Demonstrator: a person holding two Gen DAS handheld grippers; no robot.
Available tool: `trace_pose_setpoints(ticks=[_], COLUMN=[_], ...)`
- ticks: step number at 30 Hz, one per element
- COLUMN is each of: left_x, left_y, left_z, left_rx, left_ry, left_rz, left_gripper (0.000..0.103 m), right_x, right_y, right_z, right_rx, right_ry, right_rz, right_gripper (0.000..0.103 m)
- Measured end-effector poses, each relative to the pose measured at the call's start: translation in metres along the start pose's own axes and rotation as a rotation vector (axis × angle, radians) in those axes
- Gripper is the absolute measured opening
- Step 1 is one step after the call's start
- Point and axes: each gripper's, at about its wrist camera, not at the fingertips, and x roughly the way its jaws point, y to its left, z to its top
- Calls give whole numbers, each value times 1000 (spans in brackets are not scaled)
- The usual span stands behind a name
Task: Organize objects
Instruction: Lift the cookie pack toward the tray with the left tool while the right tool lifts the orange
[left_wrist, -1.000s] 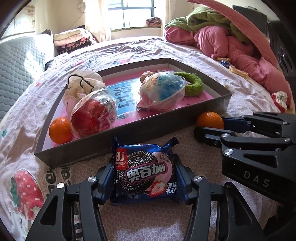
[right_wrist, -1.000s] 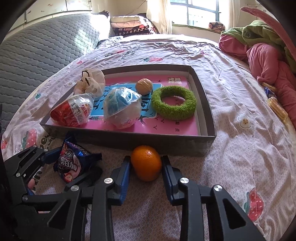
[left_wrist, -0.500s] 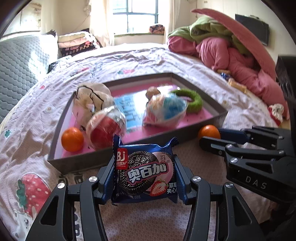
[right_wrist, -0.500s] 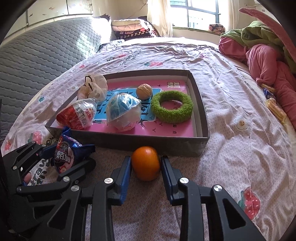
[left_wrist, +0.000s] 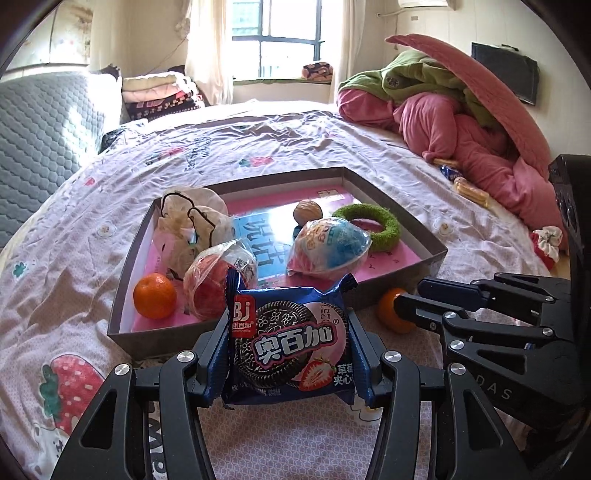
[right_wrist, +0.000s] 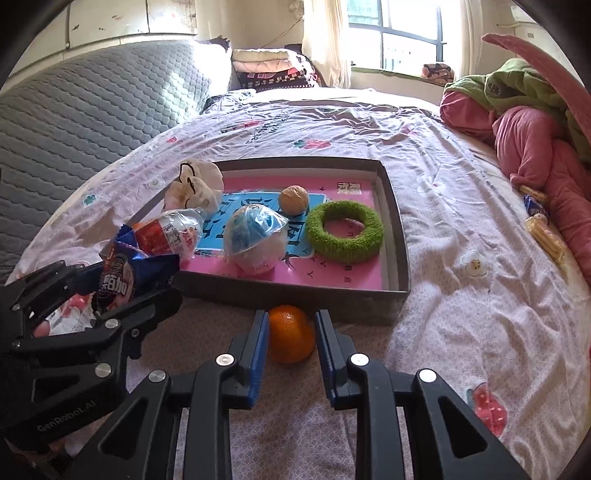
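Left wrist view: left tongs (left_wrist: 288, 354) clamped a blue foil biscuit packet (left_wrist: 290, 349), held clear of the bed (left_wrist: 92, 206) before the grey shallow cardboard tray (left_wrist: 125, 295). Right wrist view: right tongs (right_wrist: 291, 338), jaws closing, straddled a round orange tangerine (right_wrist: 291, 333) lying on the bed just outside the tray's near wall; pads not yet pressing on both sides.

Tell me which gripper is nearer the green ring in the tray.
Right. The right gripper sits just outside the tray's near wall, closer to the green ring; the left gripper, holding the cookie packet, is further off.
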Motion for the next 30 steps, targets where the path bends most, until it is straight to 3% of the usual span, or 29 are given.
trace_pose_setpoints(ticks=[30], left_x=[2], left_y=[8], left_z=[0], left_rx=[-30], left_ry=[11], left_rz=[-11], left_gripper=[56], right_x=[12], right_y=[11], right_z=[-3], right_rx=[-35], right_ry=[25], right_rz=[8], right_gripper=[29])
